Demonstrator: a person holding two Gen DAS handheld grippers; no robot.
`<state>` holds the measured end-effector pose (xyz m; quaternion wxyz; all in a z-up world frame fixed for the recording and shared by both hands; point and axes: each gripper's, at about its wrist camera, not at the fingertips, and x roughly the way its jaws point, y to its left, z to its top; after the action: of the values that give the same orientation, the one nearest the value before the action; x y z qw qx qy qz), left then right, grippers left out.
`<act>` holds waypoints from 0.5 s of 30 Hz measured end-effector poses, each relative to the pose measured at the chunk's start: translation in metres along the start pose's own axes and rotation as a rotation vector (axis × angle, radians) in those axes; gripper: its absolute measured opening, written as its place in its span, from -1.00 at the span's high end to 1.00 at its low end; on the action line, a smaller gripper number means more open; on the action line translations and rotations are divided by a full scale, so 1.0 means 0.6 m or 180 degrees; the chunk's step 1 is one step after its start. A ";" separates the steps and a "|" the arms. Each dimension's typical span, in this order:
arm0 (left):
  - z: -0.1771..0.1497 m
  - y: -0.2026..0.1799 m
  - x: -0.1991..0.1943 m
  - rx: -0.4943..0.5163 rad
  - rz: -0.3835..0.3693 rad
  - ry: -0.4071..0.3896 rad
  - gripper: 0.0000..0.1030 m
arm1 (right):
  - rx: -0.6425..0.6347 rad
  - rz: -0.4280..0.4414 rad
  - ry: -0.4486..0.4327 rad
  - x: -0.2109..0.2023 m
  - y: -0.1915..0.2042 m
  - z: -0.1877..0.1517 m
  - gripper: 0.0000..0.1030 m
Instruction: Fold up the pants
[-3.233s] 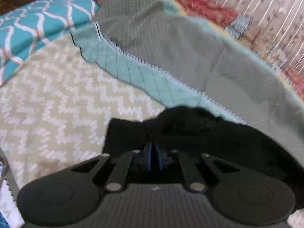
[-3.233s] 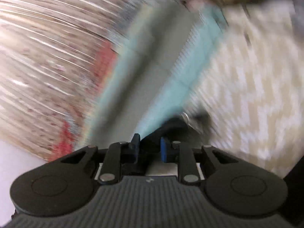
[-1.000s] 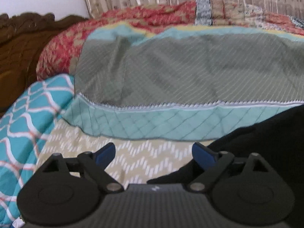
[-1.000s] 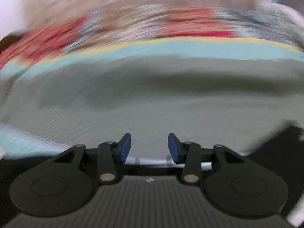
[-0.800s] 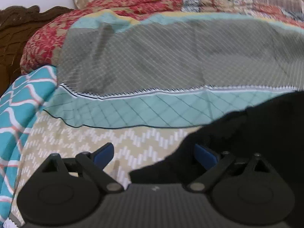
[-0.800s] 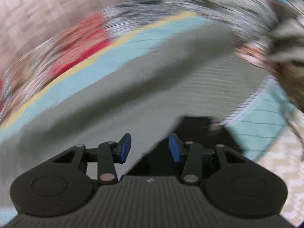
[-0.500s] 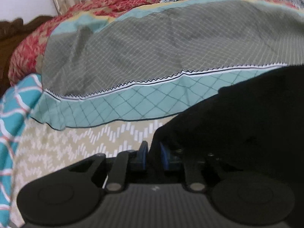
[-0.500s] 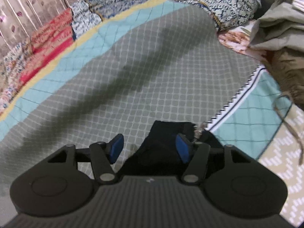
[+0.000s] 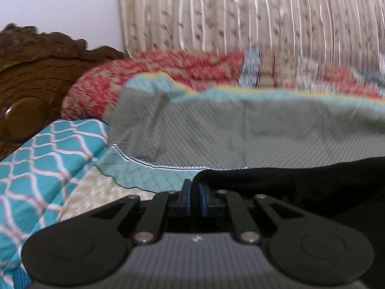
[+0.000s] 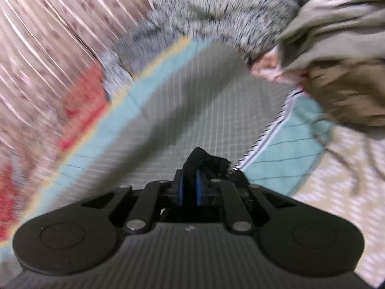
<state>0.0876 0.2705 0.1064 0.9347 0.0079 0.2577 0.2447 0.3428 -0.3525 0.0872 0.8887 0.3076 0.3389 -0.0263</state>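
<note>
The black pants [image 9: 300, 183] are being gripped at an edge by the closed jaws of both the left gripper [image 9: 194, 198] and the right gripper [image 10: 189, 185] above the bed [image 9: 276, 130]; judging from this, folding is only being started, with no finished fold visible.

A grey quilt [image 9: 240, 132] with a fine diamond grid covers the far side of the bed — its near edge carries a teal border [image 9: 154, 178] trimmed with a black-and-white zigzag line. Under that edge lies a beige sheet [image 9: 96, 192] with a white zigzag pattern. At the head end of the bed sits a teal pillow [image 9: 48, 154] with white and orange lattice lines, against a carved brown headboard [image 9: 31, 77]. Along the far edge, a red patchwork blanket [image 9: 156, 69] is bunched below a striped floral curtain [image 9: 252, 12]. In the right wrist view, a heap of tan and olive clothes [image 10: 336, 55] rests on the bed's right side — blurred.
</note>
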 end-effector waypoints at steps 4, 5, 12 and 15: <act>-0.033 0.036 -0.109 -0.0215 -0.0064 -0.0081 0.86 | 0.0094 0.0253 -0.0089 -0.157 -0.083 -0.034 0.75; -0.049 0.044 -0.136 -0.0253 -0.0085 -0.0073 0.86 | 0.0133 0.0287 -0.0110 -0.194 -0.112 -0.049 0.75; -0.232 0.062 -0.251 -0.0394 -0.0191 0.0593 0.86 | 0.0593 0.0056 0.0081 -0.348 -0.354 -0.179 0.75; -0.308 0.049 -0.259 -0.0331 -0.0077 0.0955 0.88 | 0.1164 -0.0113 0.0237 -0.351 -0.452 -0.230 0.77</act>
<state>-0.1315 0.2044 0.0248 0.8878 -0.0803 0.3814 0.2448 0.0306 -0.5280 -0.0063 0.8043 0.4587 0.3665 -0.0917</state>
